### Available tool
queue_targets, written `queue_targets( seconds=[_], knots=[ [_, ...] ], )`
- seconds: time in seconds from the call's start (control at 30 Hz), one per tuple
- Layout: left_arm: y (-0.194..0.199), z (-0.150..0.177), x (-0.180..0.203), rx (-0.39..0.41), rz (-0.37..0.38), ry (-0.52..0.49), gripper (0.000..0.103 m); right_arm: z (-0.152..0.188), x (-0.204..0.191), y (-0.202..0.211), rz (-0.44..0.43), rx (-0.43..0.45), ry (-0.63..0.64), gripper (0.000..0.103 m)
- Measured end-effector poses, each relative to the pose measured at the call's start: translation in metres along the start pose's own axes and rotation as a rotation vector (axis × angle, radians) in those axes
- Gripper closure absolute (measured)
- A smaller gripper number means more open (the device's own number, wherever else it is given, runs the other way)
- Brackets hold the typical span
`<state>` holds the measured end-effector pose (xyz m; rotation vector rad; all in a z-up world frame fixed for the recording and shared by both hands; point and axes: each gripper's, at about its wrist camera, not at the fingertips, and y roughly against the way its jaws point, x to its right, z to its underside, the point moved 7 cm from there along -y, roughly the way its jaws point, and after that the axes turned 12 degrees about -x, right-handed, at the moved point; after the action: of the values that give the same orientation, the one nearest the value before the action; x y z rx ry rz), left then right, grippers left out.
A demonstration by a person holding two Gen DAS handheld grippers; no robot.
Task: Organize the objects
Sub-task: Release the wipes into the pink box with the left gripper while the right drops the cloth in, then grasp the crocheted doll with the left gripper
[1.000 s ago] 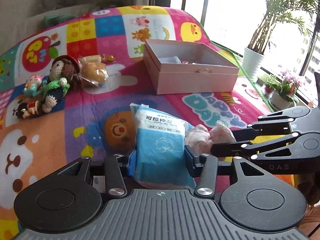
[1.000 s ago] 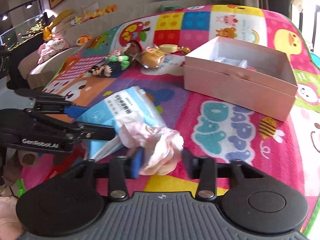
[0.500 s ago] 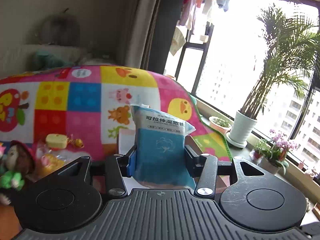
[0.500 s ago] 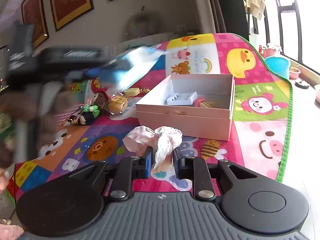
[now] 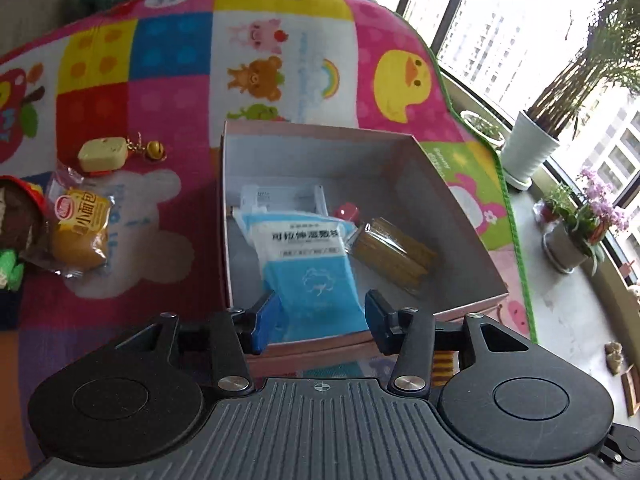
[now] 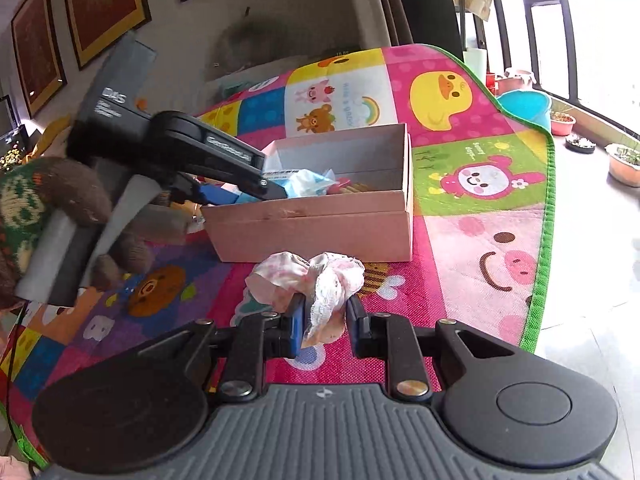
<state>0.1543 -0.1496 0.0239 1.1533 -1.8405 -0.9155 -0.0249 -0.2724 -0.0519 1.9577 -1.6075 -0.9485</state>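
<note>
Low in the right wrist frame, the right gripper [image 6: 325, 322] is clenched on a pink lace cloth [image 6: 316, 280] above the play mat [image 6: 492, 240]. At center of the left wrist frame, the left gripper [image 5: 320, 316] stands released around a blue packet [image 5: 310, 268] lying inside the pink box [image 5: 452, 216], beside a yellow-brown pack [image 5: 394, 254].

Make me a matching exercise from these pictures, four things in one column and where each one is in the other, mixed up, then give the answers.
Things
1. blue wet-wipe pack
2. pink frilly cloth
3. wrapped bun
4. white plant pot

Places
A. on the mat, outside the pink box
B. between the right gripper fingers
C. on the floor by the window
D. lying inside the box, between the open left gripper fingers

Pairs: 1-D, 2-B, 3-A, 4-C
</note>
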Motion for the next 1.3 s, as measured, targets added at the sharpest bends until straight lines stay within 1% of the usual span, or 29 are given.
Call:
queue_targets(
  seconds=[0.03,0.1,0.17,0.2,0.23,0.27,0.33,0.37,0.43,0.5,0.6,0.67,0.7,0.73,0.8,0.83,0.9,0.97,1.03,1.1,1.17,1.23,1.27,1.3],
  knots=[
    [0.012,0.002,-0.002,0.031,0.011,-0.008,0.051,-0.002,0.001,-0.001,-0.004,0.002,-0.006,0.082],
    [0.039,0.008,-0.006,0.12,0.029,-0.038,0.051,-0.008,0.0,-0.001,-0.008,0.014,-0.011,0.082],
    [0.062,0.02,-0.013,0.214,0.03,-0.074,0.051,-0.021,-0.002,0.005,-0.003,0.042,-0.002,0.082],
    [0.07,0.028,-0.018,0.247,0.021,-0.093,0.051,-0.028,-0.002,0.008,-0.002,0.06,0.001,0.082],
    [0.075,0.038,-0.023,0.263,0.007,-0.109,0.051,-0.041,-0.002,0.01,-0.001,0.081,0.007,0.082],
    [0.076,0.048,-0.028,0.263,-0.003,-0.119,0.051,-0.053,-0.002,0.011,0.009,0.099,0.02,0.082],
    [0.072,0.07,-0.043,0.229,-0.011,-0.114,0.051,-0.08,-0.004,0.007,0.042,0.122,0.049,0.082],
    [0.069,0.08,-0.049,0.211,-0.01,-0.103,0.051,-0.093,-0.005,0.001,0.051,0.117,0.063,0.082],
    [0.063,0.098,-0.067,0.179,-0.017,-0.075,0.051,-0.118,-0.007,-0.022,0.062,0.059,0.079,0.082],
    [0.062,0.11,-0.084,0.167,-0.035,-0.051,0.051,-0.132,-0.007,-0.056,0.061,-0.058,0.08,0.082],
    [0.064,0.124,-0.109,0.162,-0.053,-0.014,0.051,-0.135,-0.005,-0.108,0.073,-0.25,0.072,0.082],
    [0.063,0.127,-0.123,0.157,-0.055,0.014,0.051,-0.132,-0.004,-0.133,0.099,-0.338,0.069,0.082],
    [0.062,0.127,-0.13,0.159,-0.062,0.03,0.051,-0.131,-0.005,-0.142,0.113,-0.362,0.069,0.08],
    [0.063,0.127,-0.136,0.168,-0.073,0.044,0.051,-0.13,-0.006,-0.148,0.125,-0.378,0.074,0.077],
    [0.068,0.124,-0.146,0.212,-0.107,0.065,0.051,-0.129,-0.01,-0.152,0.148,-0.39,0.088,0.06],
    [0.073,0.12,-0.152,0.243,-0.127,0.071,0.051,-0.128,-0.012,-0.15,0.144,-0.388,0.089,0.056],
    [0.084,0.106,-0.163,0.321,-0.175,0.065,0.051,-0.128,-0.016,-0.14,0.136,-0.365,0.096,0.038],
    [0.092,0.087,-0.173,0.378,-0.223,0.036,0.051,-0.13,-0.019,-0.122,0.155,-0.314,0.13,0.031],
    [0.092,0.063,-0.186,0.405,-0.285,0.012,0.051,-0.13,-0.022,-0.102,0.17,-0.255,0.162,0.028],
    [0.081,0.04,-0.198,0.383,-0.323,0.0,0.051,-0.131,-0.023,-0.082,0.177,-0.203,0.174,0.021],
    [0.06,0.019,-0.212,0.319,-0.332,0.005,0.051,-0.131,-0.025,-0.067,0.167,-0.161,0.172,0.02],
    [0.035,0.005,-0.222,0.244,-0.317,0.008,0.048,-0.13,-0.027,-0.057,0.15,-0.142,0.174,0.019],
    [0.022,0.0,-0.226,0.21,-0.295,0.015,0.047,-0.128,-0.029,-0.054,0.142,-0.139,0.175,0.019],
    [0.012,-0.004,-0.229,0.185,-0.278,0.029,0.044,-0.126,-0.031,-0.052,0.134,-0.138,0.18,0.019]
  ],
)
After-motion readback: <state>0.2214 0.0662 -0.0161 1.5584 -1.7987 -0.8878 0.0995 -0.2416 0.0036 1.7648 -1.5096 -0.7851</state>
